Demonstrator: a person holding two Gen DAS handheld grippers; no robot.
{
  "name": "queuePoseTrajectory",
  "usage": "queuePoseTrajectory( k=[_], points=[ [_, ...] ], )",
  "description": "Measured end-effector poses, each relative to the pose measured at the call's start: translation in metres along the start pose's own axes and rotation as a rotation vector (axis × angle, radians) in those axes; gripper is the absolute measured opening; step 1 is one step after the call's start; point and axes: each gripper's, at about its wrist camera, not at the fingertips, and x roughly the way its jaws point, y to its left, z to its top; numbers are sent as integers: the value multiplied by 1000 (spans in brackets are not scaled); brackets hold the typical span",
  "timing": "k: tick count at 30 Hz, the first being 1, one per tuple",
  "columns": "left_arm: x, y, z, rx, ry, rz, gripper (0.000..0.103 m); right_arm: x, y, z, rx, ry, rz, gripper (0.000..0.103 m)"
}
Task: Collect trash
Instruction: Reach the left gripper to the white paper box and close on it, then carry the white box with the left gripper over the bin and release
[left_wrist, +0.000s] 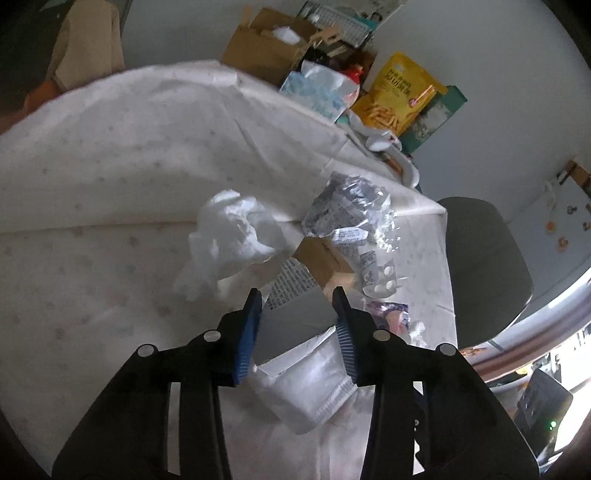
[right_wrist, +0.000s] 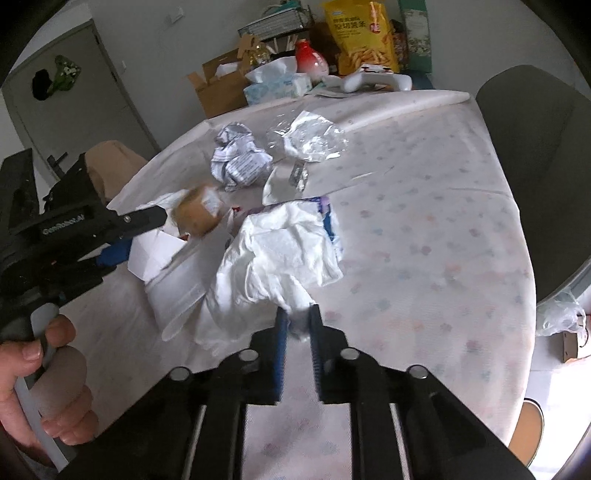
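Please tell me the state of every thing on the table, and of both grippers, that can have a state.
Right gripper: shut on the white tissue.
White tissue: crumpled, pinched at one corner.
Left gripper: part open around the grey box, grip unclear.
Grey box: lying between the left gripper's fingers.
Printed paper: crumpled into a ball.
Clear plastic wrap: crumpled, lying loose.
Cardboard box: flaps open.
Yellow snack bag: upright.

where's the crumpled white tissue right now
In the right wrist view the crumpled white tissue sits mid-table on the tablecloth, pinched at its near edge by the right gripper, with the small brown box to its left.
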Motion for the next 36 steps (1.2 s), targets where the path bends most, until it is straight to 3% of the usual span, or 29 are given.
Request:
queuePoseTrajectory(
  k=[6, 17, 24, 36],
  points=[
    [-29, 2, -5, 0, -40, -13, 39, -23, 5, -5, -2, -49, 35, 5],
    [-62, -12, -12, 50, -98, -14, 39, -70, -9, -10, 7, -129, -7, 5],
    [-54, -45, -29, 121, -72, -49, 39, -96, -41, -22, 58, -155, -67, 5],
    [-18, -128, -58, 273, 24, -181, 40, -143, -114, -48, 198, -198, -235, 5]
  ],
)
